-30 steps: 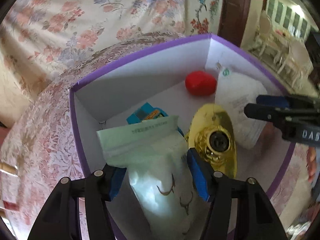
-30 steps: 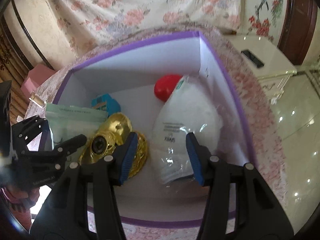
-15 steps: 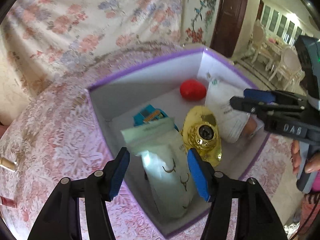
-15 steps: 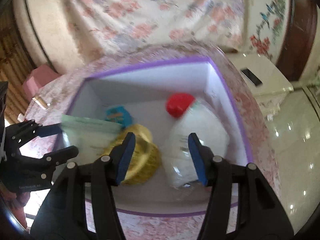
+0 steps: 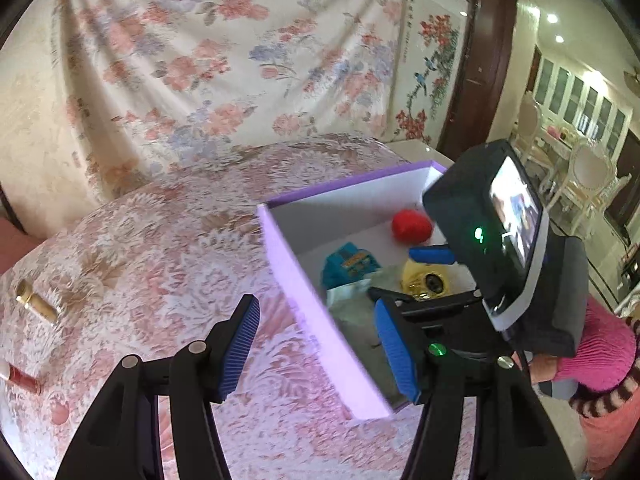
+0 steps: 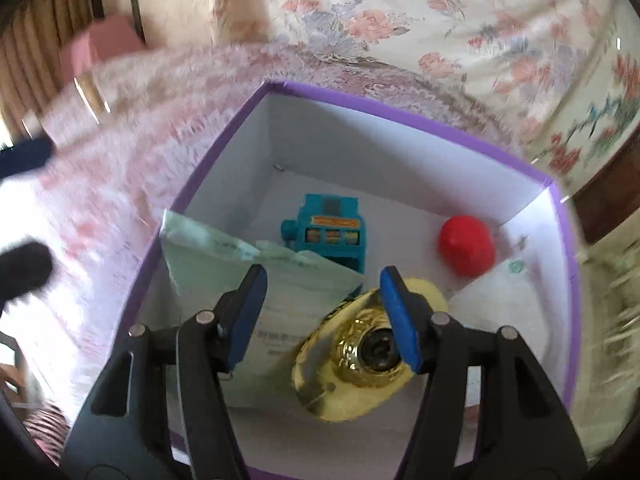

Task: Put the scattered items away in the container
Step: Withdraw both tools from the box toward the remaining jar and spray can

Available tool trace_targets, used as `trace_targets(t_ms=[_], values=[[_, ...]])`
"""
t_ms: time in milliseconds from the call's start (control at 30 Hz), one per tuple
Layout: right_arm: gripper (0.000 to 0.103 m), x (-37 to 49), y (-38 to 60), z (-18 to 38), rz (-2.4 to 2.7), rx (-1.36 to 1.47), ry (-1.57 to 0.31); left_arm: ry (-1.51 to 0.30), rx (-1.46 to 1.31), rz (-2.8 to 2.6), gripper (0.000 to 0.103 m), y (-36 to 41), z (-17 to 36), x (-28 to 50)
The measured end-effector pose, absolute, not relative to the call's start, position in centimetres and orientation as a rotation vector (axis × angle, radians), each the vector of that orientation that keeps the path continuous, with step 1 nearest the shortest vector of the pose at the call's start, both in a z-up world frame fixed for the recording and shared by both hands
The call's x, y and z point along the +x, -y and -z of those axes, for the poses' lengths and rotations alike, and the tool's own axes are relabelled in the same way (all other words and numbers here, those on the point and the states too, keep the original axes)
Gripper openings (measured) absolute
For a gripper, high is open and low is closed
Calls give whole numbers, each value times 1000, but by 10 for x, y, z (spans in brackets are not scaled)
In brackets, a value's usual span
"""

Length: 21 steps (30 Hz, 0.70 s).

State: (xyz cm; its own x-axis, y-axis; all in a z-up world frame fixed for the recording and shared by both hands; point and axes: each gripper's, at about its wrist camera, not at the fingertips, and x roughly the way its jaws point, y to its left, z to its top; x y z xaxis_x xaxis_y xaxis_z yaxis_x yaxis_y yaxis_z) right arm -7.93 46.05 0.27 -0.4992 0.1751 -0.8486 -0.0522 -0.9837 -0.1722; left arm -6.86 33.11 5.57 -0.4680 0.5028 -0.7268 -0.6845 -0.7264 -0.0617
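left gripper [image 5: 316,344]: fingers apart, empty | purple box [image 5: 304,292]: holds red ball [image 5: 411,226], teal toy [image 5: 350,264]

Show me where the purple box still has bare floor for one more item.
Bare white floor in the purple cardboard box lies along the far wall, between the teal toy slot machine and red round object. Nearer, the pale green pouch and gold shiny dish crowd it.

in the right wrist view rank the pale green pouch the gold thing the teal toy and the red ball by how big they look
1. pale green pouch, largest, though partly hidden behind the tongs.
2. gold thing, nearest the camera, so probably flattered.
3. teal toy.
4. red ball, close to the toy in apparent size, so the last two are uncertain.
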Motion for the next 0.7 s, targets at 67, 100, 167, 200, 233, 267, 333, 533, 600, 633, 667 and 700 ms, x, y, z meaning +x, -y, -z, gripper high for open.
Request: trace_targets(t_ms=[67, 100, 167, 200, 233, 267, 333, 533, 600, 633, 667, 700], values=[[62, -78, -455, -3, -2583, -1505, 244, -284, -994, -2211, 61, -315, -55, -74], [62, -77, -453, -3, -2571, -1509, 272, -268, -1003, -2218, 61, -306, -53, -77], [62, -76, -448, -3, -2548, -1516, 328, -239, -1016, -2232, 61, -288, -51, -81], [62, -74, -444, -4, -2543, -1510, 354, -226, -1019, -2238, 61, -279, -50, -82], [62, -71, -440, -6, -2539, -1501, 379, -213, -1023, -2245, 61, -271, -49, -83], [62, -68, -436, -8, -2535, -1490, 409, -201, -1026, -2252, 61, -262, -48, -84], [62, -62, -428, -10, -2521, -1482, 468, -174, -1030, -2268, 61, -243, -46, -85], [62, -55, -421, -25, -2543, -1471, 438, -90, -1030, -2344, 61, -173, -41, -86], [62, -52, -423, -40, -2553, -1368, 383, -62, -1036, -2389, 61, -145, -37, -88], [62, -50, -422, -49, -2572, -1319, 353, -52, -1042, -2406, 61, -134, -35, -89], [62, -47, -420, -59, -2591, -1270, 324, -31, -1055, -2435, 63, -116, -30, -91], [63, -45, -415, -68, -2624, -1231, 298, -22, -1065, -2462, 64, -102, -26, -93]])
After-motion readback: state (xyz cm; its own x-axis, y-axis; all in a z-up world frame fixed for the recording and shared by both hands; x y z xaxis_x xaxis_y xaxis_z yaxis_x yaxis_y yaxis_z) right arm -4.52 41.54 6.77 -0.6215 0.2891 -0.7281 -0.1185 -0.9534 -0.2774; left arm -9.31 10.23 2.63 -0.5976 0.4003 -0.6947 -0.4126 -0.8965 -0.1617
